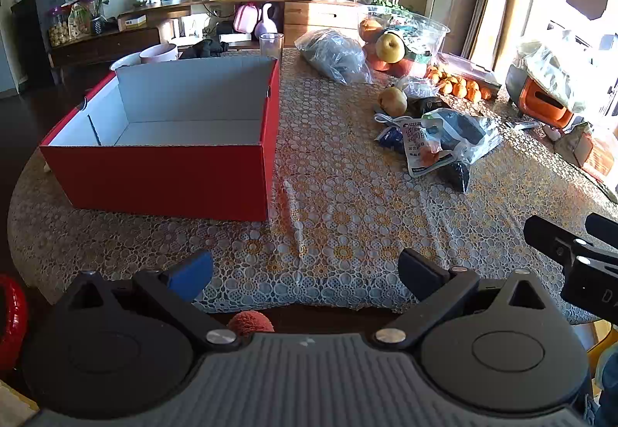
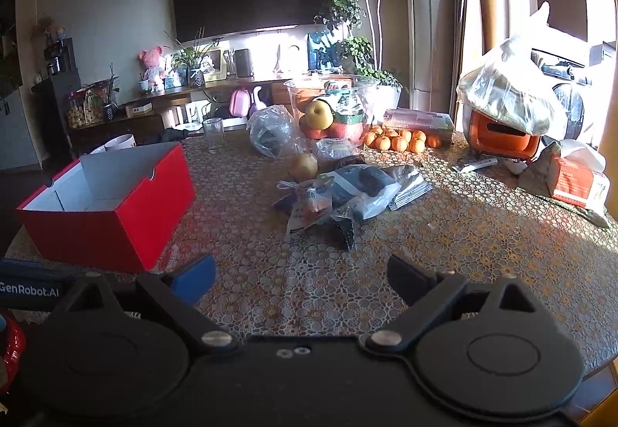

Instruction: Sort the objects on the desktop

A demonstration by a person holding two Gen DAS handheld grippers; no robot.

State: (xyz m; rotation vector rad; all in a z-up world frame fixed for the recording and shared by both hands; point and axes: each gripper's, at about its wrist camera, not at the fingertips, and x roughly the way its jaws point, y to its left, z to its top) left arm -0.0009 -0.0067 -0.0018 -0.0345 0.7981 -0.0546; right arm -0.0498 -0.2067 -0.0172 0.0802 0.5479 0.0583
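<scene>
A red cardboard box (image 1: 162, 179) with a white, empty inside stands on the left of the lace-covered table (image 1: 347, 218); the right wrist view shows the box (image 2: 116, 222) too. A heap of snack packets (image 1: 440, 141) with a pear (image 1: 393, 101) and a white cord lies at mid-right, and the same packets (image 2: 340, 195) and pear (image 2: 304, 165) show in the right wrist view. My left gripper (image 1: 305, 272) hangs open over the table's near edge with nothing between its fingers. My right gripper (image 2: 301, 278) is open and empty too, short of the heap.
At the back stand a clear glass (image 1: 271, 45), a grey plastic bag (image 1: 336, 56), a fruit bowl (image 1: 401, 40), small oranges (image 1: 459, 85) and an orange appliance under plastic (image 1: 544, 98). A tissue pack (image 2: 571, 183) lies at far right. The right gripper's body (image 1: 571, 257) shows at the right edge.
</scene>
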